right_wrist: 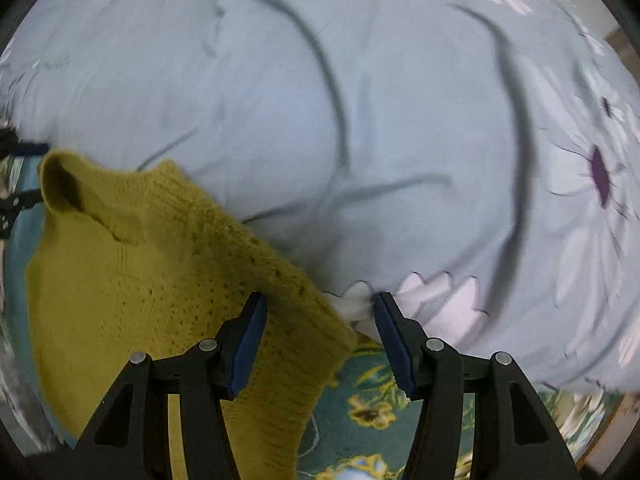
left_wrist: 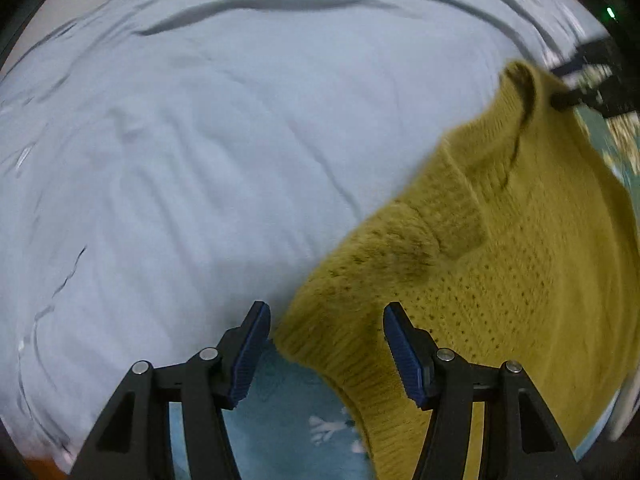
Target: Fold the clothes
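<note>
A mustard-yellow knit sweater [left_wrist: 500,260] lies on the bed, spread between the two grippers; it also shows in the right wrist view [right_wrist: 132,280]. My left gripper [left_wrist: 326,354] is open, its blue pads on either side of the sweater's lower left corner, the fabric between the jaws but not pinched. My right gripper [right_wrist: 320,344] is open around the sweater's other corner in the same way. The right gripper [left_wrist: 588,84] shows at the far right of the left wrist view, by the sweater's far corner. The left gripper [right_wrist: 16,176] shows at the left edge of the right wrist view.
A pale blue-grey duvet [left_wrist: 220,160] with creases covers most of the bed; white flower prints [right_wrist: 596,184] show on it in the right wrist view. A teal floral sheet [right_wrist: 380,408] lies under the sweater's near edge; it also shows in the left wrist view [left_wrist: 296,412].
</note>
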The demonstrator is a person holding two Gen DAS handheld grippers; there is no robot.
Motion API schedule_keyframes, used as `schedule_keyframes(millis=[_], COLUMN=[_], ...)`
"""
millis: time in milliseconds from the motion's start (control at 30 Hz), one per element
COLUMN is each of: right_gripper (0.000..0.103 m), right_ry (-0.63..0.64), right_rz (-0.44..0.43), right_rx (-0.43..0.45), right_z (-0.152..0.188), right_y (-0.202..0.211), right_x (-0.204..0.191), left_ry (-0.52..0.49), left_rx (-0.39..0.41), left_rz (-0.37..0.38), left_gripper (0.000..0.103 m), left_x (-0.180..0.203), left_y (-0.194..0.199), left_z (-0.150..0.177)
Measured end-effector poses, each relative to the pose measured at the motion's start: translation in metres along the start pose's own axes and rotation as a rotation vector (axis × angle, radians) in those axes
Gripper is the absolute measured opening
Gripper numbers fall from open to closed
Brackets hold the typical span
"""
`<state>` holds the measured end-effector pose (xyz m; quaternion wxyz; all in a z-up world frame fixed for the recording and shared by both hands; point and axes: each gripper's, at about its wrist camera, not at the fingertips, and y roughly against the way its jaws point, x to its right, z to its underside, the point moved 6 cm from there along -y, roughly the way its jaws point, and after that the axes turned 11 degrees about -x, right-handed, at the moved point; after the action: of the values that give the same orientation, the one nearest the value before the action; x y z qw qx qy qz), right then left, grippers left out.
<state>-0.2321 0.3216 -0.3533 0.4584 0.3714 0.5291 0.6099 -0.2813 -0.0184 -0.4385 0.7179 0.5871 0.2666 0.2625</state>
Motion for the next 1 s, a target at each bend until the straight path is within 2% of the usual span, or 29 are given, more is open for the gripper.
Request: schedule_keyframes(millis=[33,100,133,167,233,400,633,833,1000], right_gripper=[0.057,0.056,0.047,0.032,0.013,0.011,0.011,0.011,0.011], right_ry=[0.014,0.028,0.026,0.025,0.022,0.051,-0.006,-0.033,-0.139], right_rz=[-0.001,-0.008,-0.018,-0.029,-0.059,-0.050,-0.091,-0.125,-0.215], right_rx=[-0.007,-0.015,-0.016,-0.016,-0.019,0.002,0.136,0.178,0.163], right_z=[-0.001,-0.002,-0.002,-0.002,0.000,0.015,0.061,0.133,0.202], right_y=[-0.002,-0.003,-0.002,0.000,0.003,0.022,0.078,0.095,0.067], right_x=[-0.001,-0.002,-0.002,-0.002,-0.004,-0.020,-0.040,-0.068,-0.082], left_ry=[-0.014,-0.020,-0.008,0.004,0.029,0.089,0.139,0.147,0.305], left_rx=[-0.011,-0.025,-0.027,-0.029,-0.032,0.008,0.124,0.178,0.174], left_rz=[-0.001,0.009,0.023,0.038,0.066,0.083,0.073,0.038,0.114], left_gripper=[0.061,0.049,0.038,0.024,0.013,0.012,0.011,0.012,0.011], left_x=[-0.001,-0.004,-0.007,-0.010,-0.015,-0.018,-0.003,0.029,0.090], left_y=[-0.002,-0.004,-0.004,-0.003,-0.003,0.012,0.070,0.113,0.099], left_z=[0.000,-0.001,0.000,0.000,0.001,0.017,0.066,0.125,0.170])
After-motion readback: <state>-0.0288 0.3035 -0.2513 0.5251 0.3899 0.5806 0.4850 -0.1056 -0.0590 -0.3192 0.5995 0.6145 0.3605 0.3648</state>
